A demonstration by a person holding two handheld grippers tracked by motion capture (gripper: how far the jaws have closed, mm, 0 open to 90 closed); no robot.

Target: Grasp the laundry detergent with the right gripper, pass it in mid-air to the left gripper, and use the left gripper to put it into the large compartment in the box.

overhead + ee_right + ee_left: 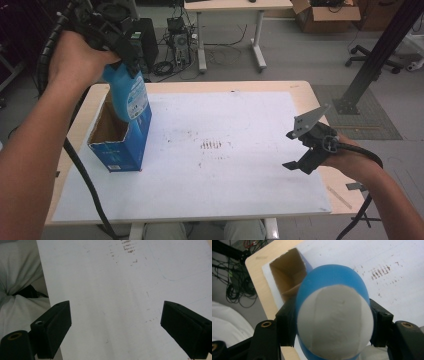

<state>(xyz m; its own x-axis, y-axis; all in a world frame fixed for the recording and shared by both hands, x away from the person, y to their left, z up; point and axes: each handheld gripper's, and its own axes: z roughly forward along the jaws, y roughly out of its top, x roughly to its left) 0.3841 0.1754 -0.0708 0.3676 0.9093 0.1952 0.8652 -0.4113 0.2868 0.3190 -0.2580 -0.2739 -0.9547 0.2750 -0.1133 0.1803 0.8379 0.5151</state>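
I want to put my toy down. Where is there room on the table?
The white mat is bare between the blue box and the right gripper, apart from brown smudges. The left edge is crowded by the box and blue bottle.

White sheet (240, 165) (brown marks (211, 145)), wooden table (300, 90), cardboard box (325, 15)

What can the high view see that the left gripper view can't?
High view alone: the right claw open and empty above the white sheet, the person's forearms, the blue outside of the box, and the floor beyond with desks and a cardboard carton.

Left gripper view alone: the bottle's white rounded end close up, squeezed between two black jaws, and the box's brown inside.

Both: the left claw shut on the blue bottle above the open box, and the sheet's brown marks.
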